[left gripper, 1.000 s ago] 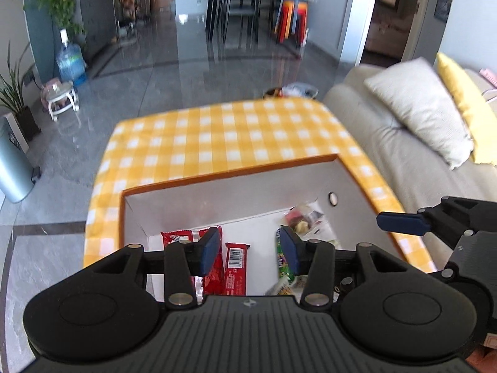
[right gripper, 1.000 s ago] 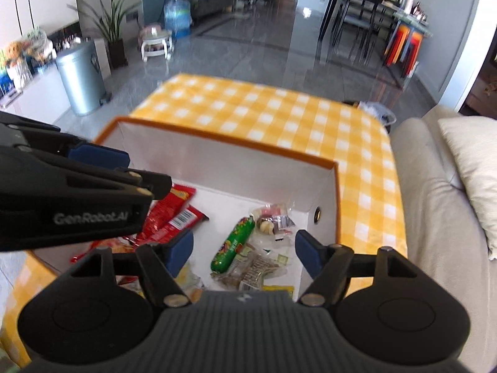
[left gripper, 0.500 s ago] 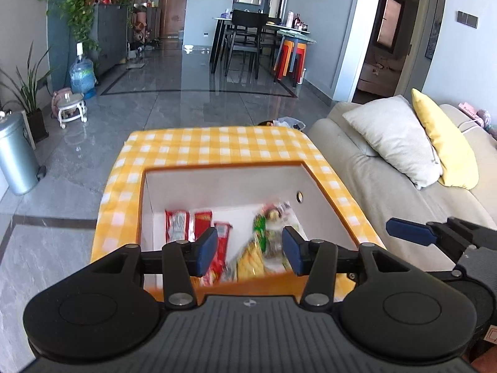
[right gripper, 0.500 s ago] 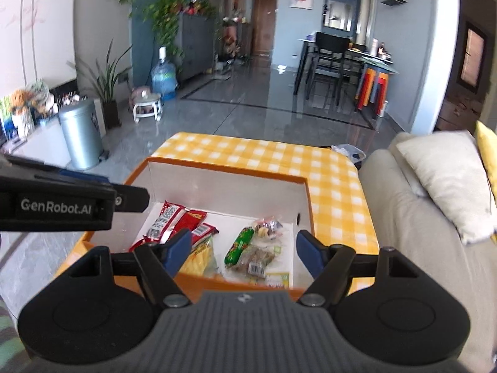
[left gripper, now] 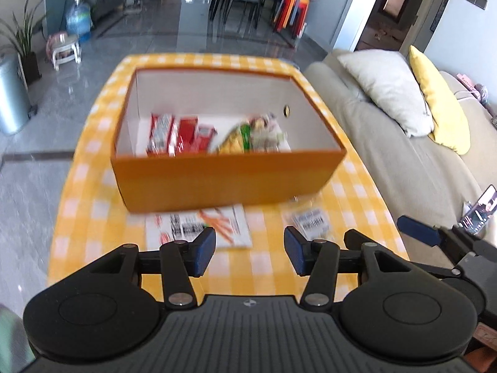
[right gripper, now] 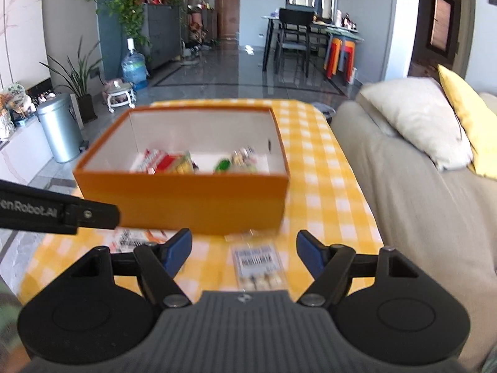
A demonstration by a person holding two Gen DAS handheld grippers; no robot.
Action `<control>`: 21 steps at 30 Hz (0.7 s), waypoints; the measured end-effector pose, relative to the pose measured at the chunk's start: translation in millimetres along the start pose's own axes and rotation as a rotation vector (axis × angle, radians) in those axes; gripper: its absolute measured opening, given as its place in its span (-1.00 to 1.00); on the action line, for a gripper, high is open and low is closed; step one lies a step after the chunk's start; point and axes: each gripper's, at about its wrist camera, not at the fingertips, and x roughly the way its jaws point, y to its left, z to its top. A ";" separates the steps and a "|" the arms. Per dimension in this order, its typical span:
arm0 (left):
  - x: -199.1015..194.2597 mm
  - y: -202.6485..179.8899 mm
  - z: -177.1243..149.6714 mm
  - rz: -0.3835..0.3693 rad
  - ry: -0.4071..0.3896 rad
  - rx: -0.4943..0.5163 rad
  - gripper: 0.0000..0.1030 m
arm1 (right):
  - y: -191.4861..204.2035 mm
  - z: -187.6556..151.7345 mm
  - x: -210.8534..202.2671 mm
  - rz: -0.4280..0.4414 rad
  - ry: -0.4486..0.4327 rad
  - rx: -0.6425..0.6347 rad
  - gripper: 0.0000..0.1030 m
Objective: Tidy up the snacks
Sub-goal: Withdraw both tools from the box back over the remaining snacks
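An orange box (left gripper: 230,180) with a white inside stands on the yellow checked table (left gripper: 93,205); it also shows in the right wrist view (right gripper: 186,199). Inside lie red snack packs (left gripper: 180,135) at the left and green and clear packs (left gripper: 254,133) at the right. On the table in front of the box lie a flat white packet with orange print (left gripper: 202,227) and a clear packet with a barcode label (right gripper: 259,264). My left gripper (left gripper: 250,253) is open and empty, above the table's near part. My right gripper (right gripper: 243,250) is open and empty, above the clear packet.
A beige sofa (right gripper: 419,192) with a white pillow (right gripper: 416,121) and a yellow pillow (right gripper: 469,118) runs along the table's right side. A phone (left gripper: 480,209) rests on the sofa edge. A metal bin (right gripper: 59,127) stands on the floor at the left.
Both grippers have pulled back from over the box toward the table's near edge. The box's front wall and two packets on the table have come into view. The left jaws stand wider.
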 end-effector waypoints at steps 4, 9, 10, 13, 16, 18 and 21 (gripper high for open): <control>8.4 -3.1 -11.6 0.010 0.038 0.009 0.16 | -11.1 -25.2 4.9 -0.017 0.055 0.033 0.39; 23.8 -2.7 -19.4 0.020 0.084 0.010 0.21 | -14.0 -45.8 18.8 -0.027 0.123 0.016 0.39; 26.4 -1.6 -19.0 0.022 0.090 0.009 0.23 | -15.0 -46.2 21.1 -0.024 0.133 0.019 0.39; 33.7 3.6 -12.1 0.022 0.099 0.012 0.31 | -17.7 -45.0 27.1 -0.006 0.153 0.034 0.39; 43.4 11.5 -0.2 0.027 0.116 0.013 0.46 | -17.1 -42.5 37.0 -0.003 0.180 0.036 0.39; 51.5 17.3 7.7 0.035 0.133 0.023 0.48 | -17.5 -40.4 45.6 0.005 0.198 0.043 0.39; 62.3 28.1 15.5 0.083 0.140 0.019 0.49 | -15.5 -37.0 57.8 0.011 0.221 0.038 0.39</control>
